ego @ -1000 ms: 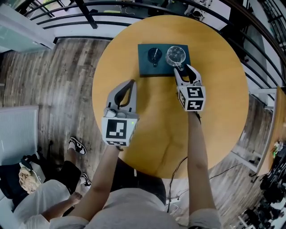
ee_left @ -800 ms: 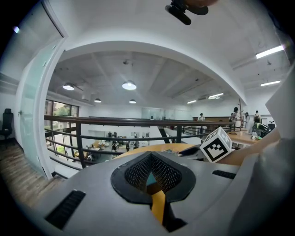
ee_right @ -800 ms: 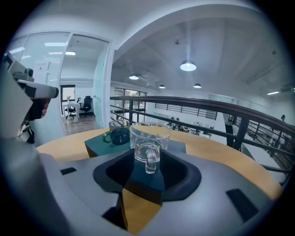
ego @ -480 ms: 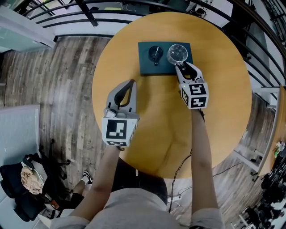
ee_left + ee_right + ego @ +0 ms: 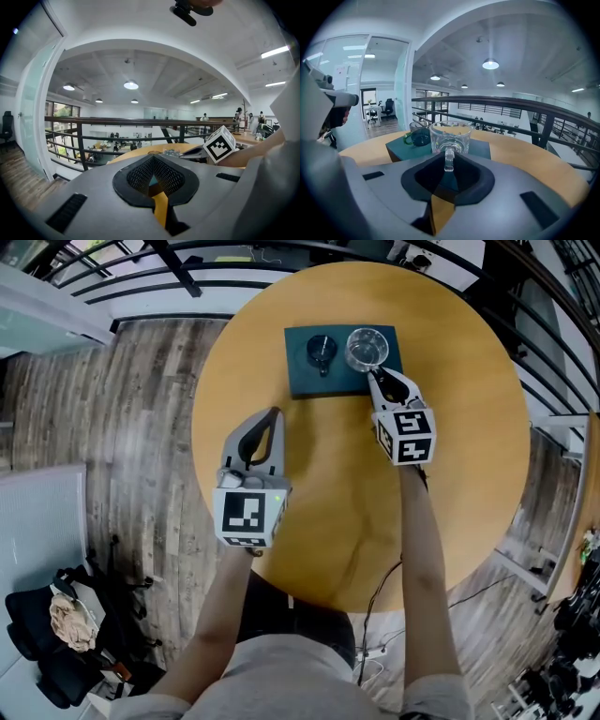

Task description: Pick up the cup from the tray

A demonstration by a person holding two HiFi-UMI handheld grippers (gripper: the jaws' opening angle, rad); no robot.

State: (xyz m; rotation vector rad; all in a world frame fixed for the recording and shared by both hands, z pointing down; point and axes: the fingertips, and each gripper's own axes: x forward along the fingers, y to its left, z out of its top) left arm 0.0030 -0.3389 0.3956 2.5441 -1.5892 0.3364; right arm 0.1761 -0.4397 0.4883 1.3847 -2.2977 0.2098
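**A:** Where is the clear cup (image 5: pixel 451 136)?

**B:** On the right half of the tray (image 5: pixel 305 381), with its handle (image 5: pixel 448 159) turned toward the tray's near edge. A dark cup (image 5: pixel 322 351) stands on the tray's left half, just beside it.

**A:** And the right gripper (image 5: pixel 375 379)?

**B:** It reaches in over the tray's near edge at the right end, pointing a little downward. Its jaws have just been closing, and the cup's handle is between them. In the right gripper view the tips sit narrow, pinched on that handle from both sides.

**A:** Is the cup off the tray?

**B:** I cannot tell. The gripper's body hides the cup's base in the right gripper view. From the head view the cup lies inside the tray's outline.

**A:** What about the left gripper (image 5: pixel 274 414)?

**B:** It hangs over the worktop (image 5: pixel 469 427), well short of the tray's near edge and toward the tray's left end. Its jaws are together at the tips and nothing is between them.

**A:** Where does the tray lie?

**B:** On the far part of the round worktop. The person's arms stretch toward the tray from the near side.
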